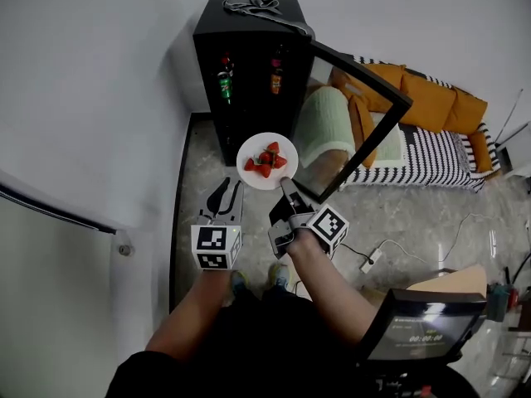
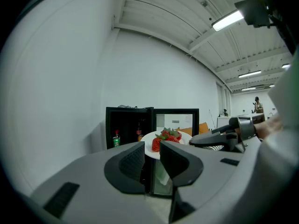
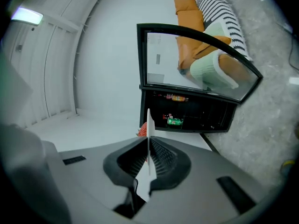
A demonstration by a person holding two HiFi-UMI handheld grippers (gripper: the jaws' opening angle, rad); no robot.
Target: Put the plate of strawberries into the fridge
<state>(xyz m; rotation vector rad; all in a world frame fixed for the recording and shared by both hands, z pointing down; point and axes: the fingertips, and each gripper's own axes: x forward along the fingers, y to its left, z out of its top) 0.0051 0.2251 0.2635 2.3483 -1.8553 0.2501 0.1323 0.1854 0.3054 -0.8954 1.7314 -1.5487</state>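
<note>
Currently, the right gripper is clamped on the near rim of the white plate, which is held in front of the open mini fridge and is not yet inside. The left gripper has its jaws narrowly apart and holds nothing. Assessment: the plate is rigid, light and probably slippery under 1 edge grip. The loose strawberries may slide if it tilts.
</note>
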